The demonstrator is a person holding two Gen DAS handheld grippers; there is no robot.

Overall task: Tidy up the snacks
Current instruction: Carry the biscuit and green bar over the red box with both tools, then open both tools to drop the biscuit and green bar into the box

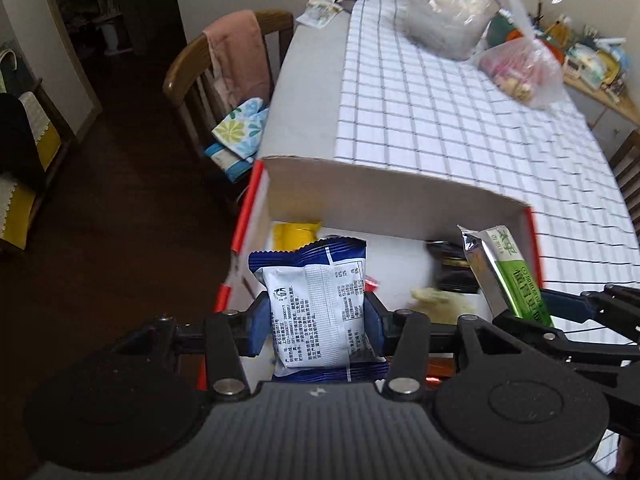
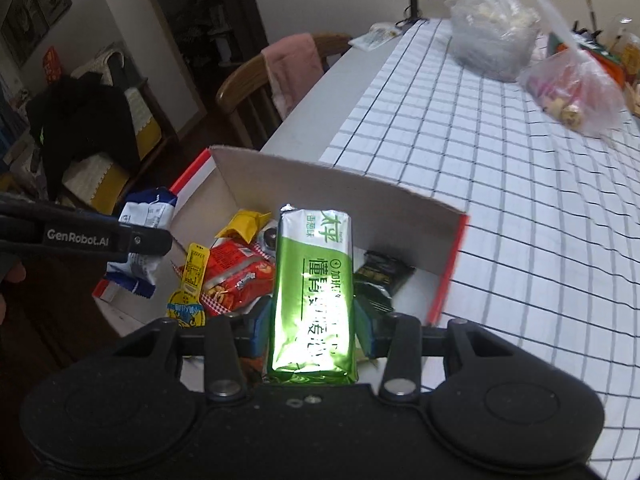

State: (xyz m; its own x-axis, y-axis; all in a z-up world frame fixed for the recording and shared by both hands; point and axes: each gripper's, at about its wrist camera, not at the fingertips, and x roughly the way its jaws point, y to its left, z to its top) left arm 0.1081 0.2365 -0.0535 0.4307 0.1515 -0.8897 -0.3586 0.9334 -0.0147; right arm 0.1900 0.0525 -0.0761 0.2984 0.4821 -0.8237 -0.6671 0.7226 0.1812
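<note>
My left gripper point(image 1: 316, 320) is clamped on a blue-and-white foil snack packet point(image 1: 318, 300), its blue pads pressing both side edges; the packet stands upright between them. My right gripper point(image 2: 312, 330) is likewise closed on a long green foil-wrapped cracker pack point(image 2: 314, 300), held lengthwise and glaring under the light.

Both packets hang over the open white cardboard box with red-edged sides point(image 1: 380, 196), which sits at the near corner of the table with the white blue-checked cloth point(image 1: 440, 120).

Inside the box I note a red crinkled snack bag point(image 2: 236, 280), a yellow wrapper point(image 2: 244, 222), a small yellow-and-blue sachet point(image 2: 190, 300) and a dark packet point(image 2: 382, 276), lying loosely and overlapping.

Judgement: the job is partly done. Several snacks are boxed, and the two I hold are not yet set down. Two clear plastic bags of food point(image 1: 520, 72) stand well apart at the far end; whether they belong to the job I cannot tell.
</note>
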